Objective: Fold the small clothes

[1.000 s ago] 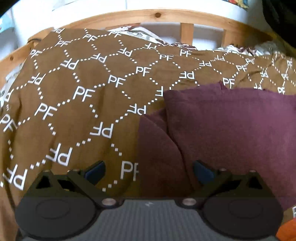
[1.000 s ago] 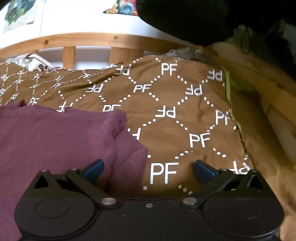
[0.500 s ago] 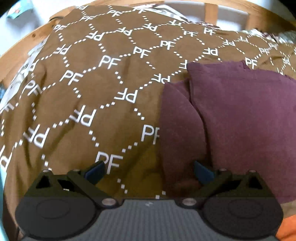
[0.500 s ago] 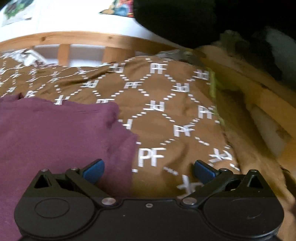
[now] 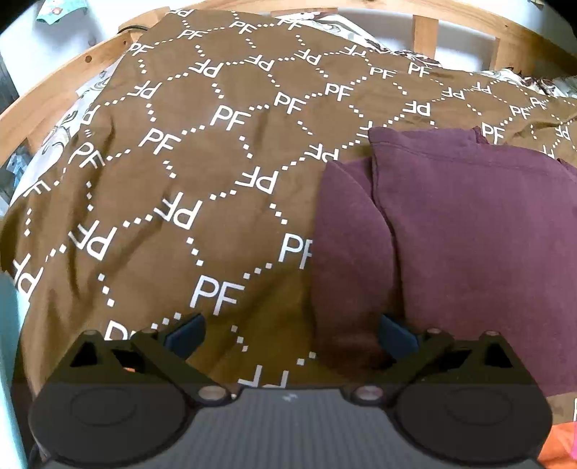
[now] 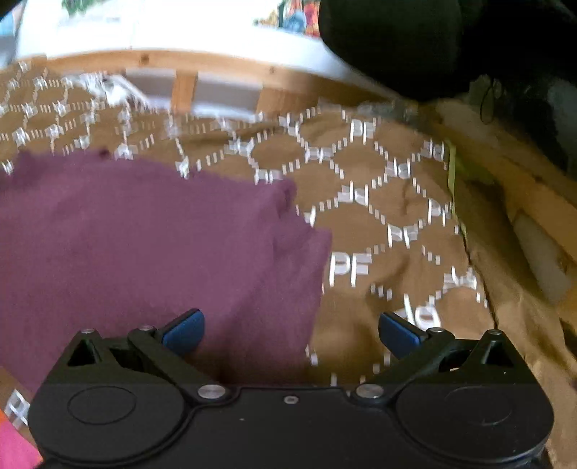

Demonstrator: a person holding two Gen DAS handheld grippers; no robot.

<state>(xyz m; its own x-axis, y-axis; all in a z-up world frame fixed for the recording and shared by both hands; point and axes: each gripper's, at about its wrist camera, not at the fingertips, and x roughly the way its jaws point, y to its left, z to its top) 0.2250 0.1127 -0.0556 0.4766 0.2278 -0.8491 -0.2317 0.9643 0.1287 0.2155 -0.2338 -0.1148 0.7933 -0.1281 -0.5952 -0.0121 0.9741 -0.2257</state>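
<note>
Here both grippers, left and right, gape wide over the maroon garment; it lies on the PF sheet.

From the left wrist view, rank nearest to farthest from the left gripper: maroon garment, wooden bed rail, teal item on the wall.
From the left gripper, jaws open:
1. maroon garment, its near edge right at the right-hand fingertip.
2. wooden bed rail, curving behind the brown PF blanket, left and top.
3. teal item, beyond the rail on the white wall, top left.
</note>
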